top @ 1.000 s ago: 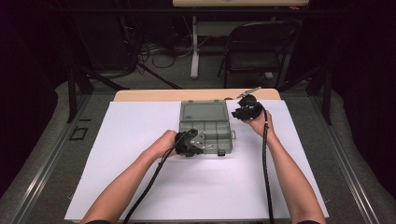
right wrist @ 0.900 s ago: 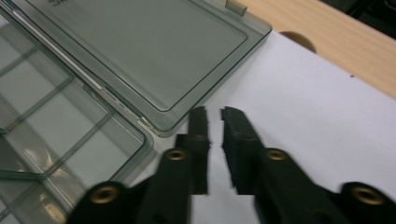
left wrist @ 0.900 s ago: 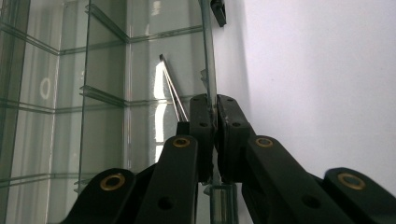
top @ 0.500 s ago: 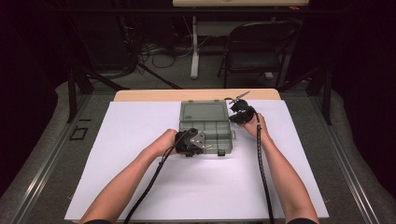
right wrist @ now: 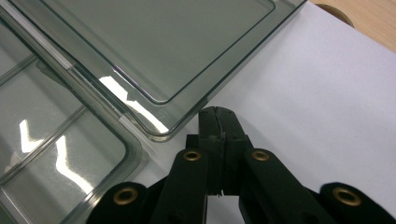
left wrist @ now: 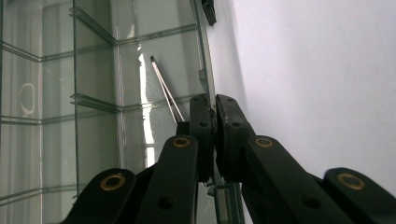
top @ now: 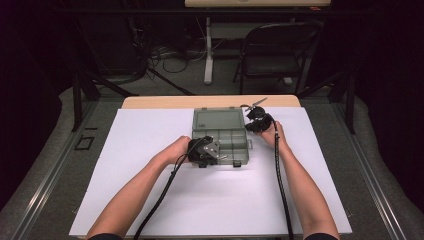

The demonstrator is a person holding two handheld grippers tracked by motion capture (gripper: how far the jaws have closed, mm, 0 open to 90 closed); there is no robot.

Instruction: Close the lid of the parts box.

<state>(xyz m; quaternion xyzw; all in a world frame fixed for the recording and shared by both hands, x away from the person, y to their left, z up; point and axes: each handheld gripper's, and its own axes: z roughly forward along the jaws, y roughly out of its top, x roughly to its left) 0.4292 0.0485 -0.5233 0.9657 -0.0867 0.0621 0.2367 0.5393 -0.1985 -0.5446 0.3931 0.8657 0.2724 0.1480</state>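
Observation:
A clear grey compartment box (top: 235, 145) lies open in the middle of the white sheet (top: 150, 150), its lid (top: 217, 120) folded flat on the far side. My left gripper (top: 216, 155) is at the box's near left corner. In the left gripper view the left gripper (left wrist: 215, 100) is shut on the thin side wall (left wrist: 205, 56) of the box. Thin metal tweezers (left wrist: 163, 88) lie in the compartment beside it. My right gripper (top: 255, 124) is at the lid's right corner. In its own view the right gripper (right wrist: 217, 114) is shut on nothing, just off the lid's rounded corner (right wrist: 159, 133).
The white sheet (right wrist: 303, 93) covers most of a wooden table, whose bare far edge (top: 160, 102) shows beyond it. A black chair (top: 280, 50) and cables stand on the floor behind the table. Both cables trail back along the forearms.
The right gripper has come a little leftward and down towards the lid's corner. The left gripper and the box have stayed put.

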